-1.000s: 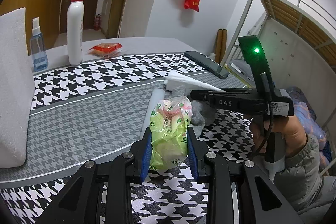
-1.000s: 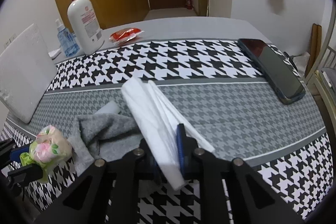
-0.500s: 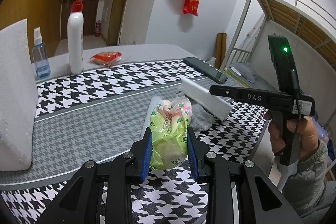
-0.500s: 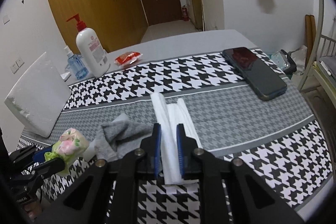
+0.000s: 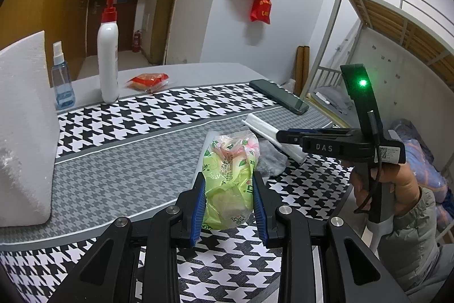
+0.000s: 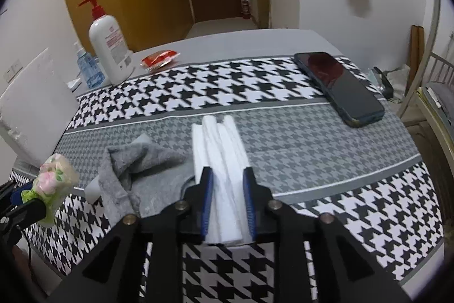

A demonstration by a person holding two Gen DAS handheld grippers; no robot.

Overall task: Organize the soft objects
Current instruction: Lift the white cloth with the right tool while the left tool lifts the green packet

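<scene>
My left gripper point(image 5: 228, 189) is shut on a green flowered tissue pack point(image 5: 229, 178), held over the table's front edge; the pack also shows at the left of the right wrist view point(image 6: 54, 183). My right gripper point(image 6: 227, 189) has its jaws around a folded white foam sheet point(image 6: 220, 149) that lies flat on the cloth; the pads stand a little wider than the sheet. A crumpled grey cloth point(image 6: 142, 175) lies just left of the sheet, over a white foam roll point(image 6: 93, 189). The right gripper also shows in the left wrist view point(image 5: 283, 137).
A houndstooth tablecloth point(image 6: 255, 87) covers the table. A dark phone point(image 6: 337, 87) lies at the right. A pump bottle point(image 6: 109, 47), a blue spray bottle point(image 6: 88, 67) and a red packet point(image 6: 160, 58) stand at the back. A white foam block point(image 5: 22, 127) leans at the left.
The right gripper lowered the white foam sheet from tilted in the air to flat on the cloth, and its jaws widened. The left gripper kept its hold on the tissue pack.
</scene>
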